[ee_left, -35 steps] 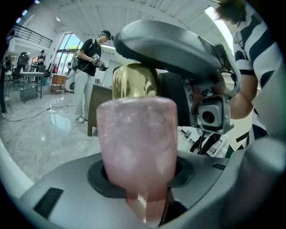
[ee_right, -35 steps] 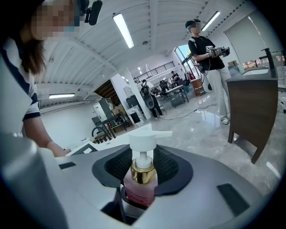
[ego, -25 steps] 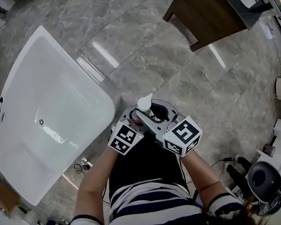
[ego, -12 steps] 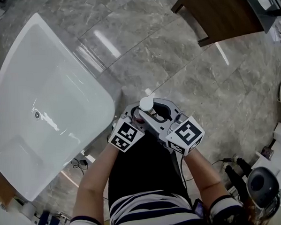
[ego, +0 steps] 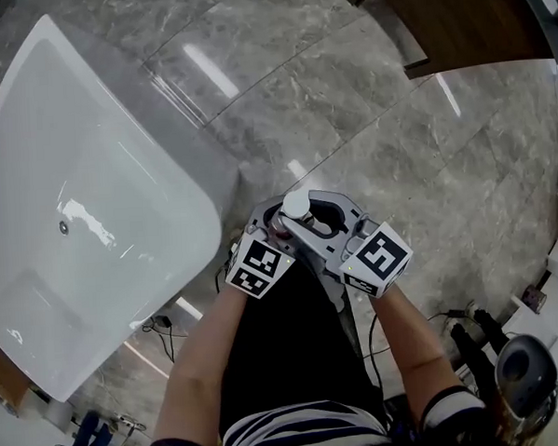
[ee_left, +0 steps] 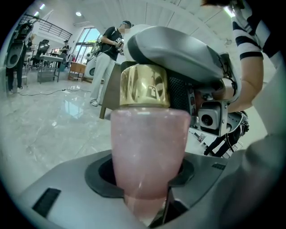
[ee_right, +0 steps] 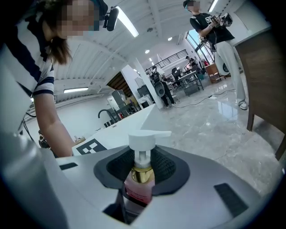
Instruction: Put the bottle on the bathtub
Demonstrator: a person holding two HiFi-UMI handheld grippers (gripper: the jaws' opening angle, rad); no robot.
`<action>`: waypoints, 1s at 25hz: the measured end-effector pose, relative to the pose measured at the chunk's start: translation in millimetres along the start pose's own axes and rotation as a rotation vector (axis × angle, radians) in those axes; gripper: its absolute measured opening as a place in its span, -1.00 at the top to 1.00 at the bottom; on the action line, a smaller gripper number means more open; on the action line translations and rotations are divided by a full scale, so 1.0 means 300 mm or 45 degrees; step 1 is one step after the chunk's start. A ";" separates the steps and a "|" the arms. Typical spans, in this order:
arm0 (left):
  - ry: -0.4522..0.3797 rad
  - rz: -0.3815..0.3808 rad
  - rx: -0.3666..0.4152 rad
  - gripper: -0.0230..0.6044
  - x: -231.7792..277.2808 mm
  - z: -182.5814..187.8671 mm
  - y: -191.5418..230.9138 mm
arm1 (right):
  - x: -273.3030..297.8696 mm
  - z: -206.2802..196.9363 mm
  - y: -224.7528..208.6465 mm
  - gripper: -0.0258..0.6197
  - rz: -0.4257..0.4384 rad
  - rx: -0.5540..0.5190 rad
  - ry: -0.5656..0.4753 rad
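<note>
I carry the bottle (ego: 295,205) upright between both tools, its long axis straight up and down and its white pump head (ee_right: 144,134) on top, above the marble floor (ego: 367,120) and not yet over the bathtub (ego: 217,197). My left gripper (ego: 275,229) has its jaws spread wide around the fat pink body and pressing on it. The left gripper view shows that body filling the gap, with the gold collar (ee_left: 144,87) just above. My right gripper (ego: 319,232) pinches higher up, at the shoulder under the collar. Its jaws have just been closing a little, with the bottle between them. In the head view the tub's rounded end lies at about nine o'clock from the bottle, near but apart from it. My left hand is the nearer one, so I judge the carry must go sideways that way, with the base kept level for the rim. As for writing, the collar bears an embossed mark I cannot read, and any label on the pink body is too faint to make out. The marker cubes (ego: 260,268) show only black-and-white squares.
</note>
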State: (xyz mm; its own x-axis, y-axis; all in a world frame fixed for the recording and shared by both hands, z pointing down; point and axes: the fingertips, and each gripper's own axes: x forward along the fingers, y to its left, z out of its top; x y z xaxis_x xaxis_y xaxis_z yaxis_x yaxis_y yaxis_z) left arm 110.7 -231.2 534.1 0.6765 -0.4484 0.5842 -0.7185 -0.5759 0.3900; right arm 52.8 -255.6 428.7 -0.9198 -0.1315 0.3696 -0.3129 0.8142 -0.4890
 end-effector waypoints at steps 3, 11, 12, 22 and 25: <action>-0.007 -0.014 -0.021 0.24 0.042 -0.037 0.018 | 0.015 -0.055 -0.032 0.53 0.029 -0.007 0.001; 0.004 -0.058 -0.019 0.22 0.194 -0.181 0.093 | 0.081 -0.226 -0.158 0.53 0.075 -0.020 0.013; 0.007 -0.049 -0.024 0.22 0.215 -0.197 0.103 | 0.087 -0.247 -0.175 0.53 0.081 -0.021 0.018; 0.124 0.014 -0.115 0.21 0.382 -0.402 0.196 | 0.177 -0.448 -0.313 0.53 0.087 -0.011 0.060; 0.151 0.018 -0.119 0.20 0.420 -0.460 0.236 | 0.217 -0.494 -0.344 0.53 0.095 -0.021 0.053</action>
State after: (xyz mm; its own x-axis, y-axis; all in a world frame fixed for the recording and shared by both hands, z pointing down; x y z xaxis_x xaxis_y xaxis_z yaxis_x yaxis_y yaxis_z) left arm 122.9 -234.0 733.5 0.6462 -0.3691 0.6680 -0.7436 -0.5014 0.4423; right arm 60.3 -264.2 620.2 -0.9297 -0.0464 0.3653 -0.2394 0.8300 -0.5038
